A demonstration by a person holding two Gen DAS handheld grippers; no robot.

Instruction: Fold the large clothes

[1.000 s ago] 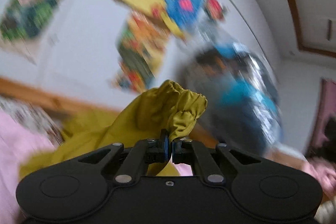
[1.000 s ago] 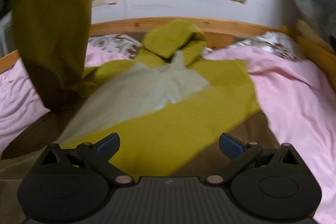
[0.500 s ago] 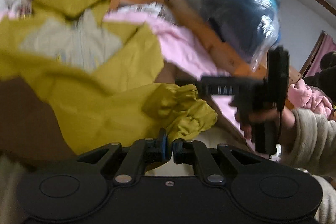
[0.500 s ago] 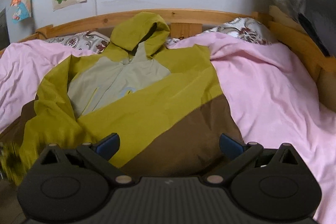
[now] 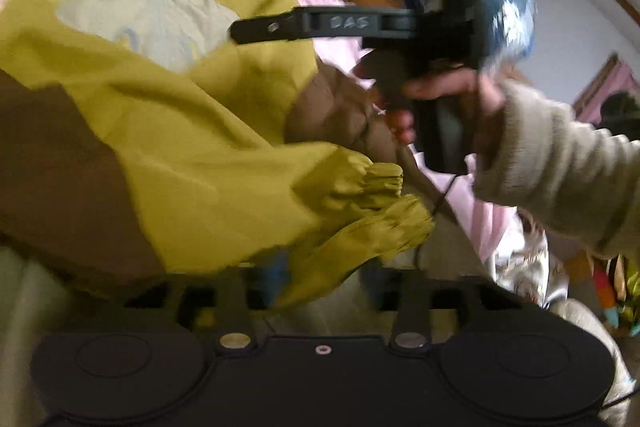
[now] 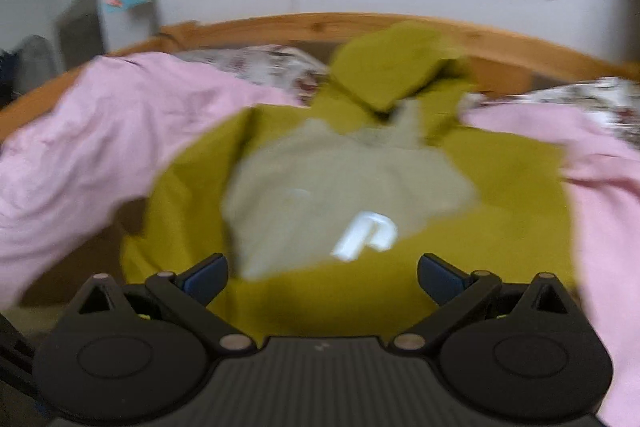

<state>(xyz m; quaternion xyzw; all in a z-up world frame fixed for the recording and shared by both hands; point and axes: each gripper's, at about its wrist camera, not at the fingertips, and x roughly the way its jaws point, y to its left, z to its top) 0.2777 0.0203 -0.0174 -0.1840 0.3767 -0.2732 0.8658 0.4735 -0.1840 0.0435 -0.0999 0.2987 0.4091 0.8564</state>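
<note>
Since a second ago the mustard sleeve [image 5: 360,211] that the left gripper [image 5: 320,279] carried up against the wall has come down onto the jacket [image 5: 168,131], and the jaws, then pinched on its cuff, have just been opening. They now stand well apart, and the gathered cuff lies loose between and just beyond them; whether a pad still brushes the cloth is lost in blur. The gripper points down over the sleeve, which lies folded across the jacket's brown lower part.

The right gripper [image 6: 322,273] has swung in over the jacket's chest. Its blue-padded jaws are spread wide with nothing between them, hovering above the grey panel and its white letter mark [image 6: 366,235]. In the left wrist view the person's right hand [image 5: 452,99], in a knitted sleeve [image 5: 560,179], holds that gripper by its handle, fingers pointing left over the garment.

The jacket lies face up on the pink duvet [image 6: 92,147], its hood [image 6: 392,63] toward the wooden headboard [image 6: 280,27].
</note>
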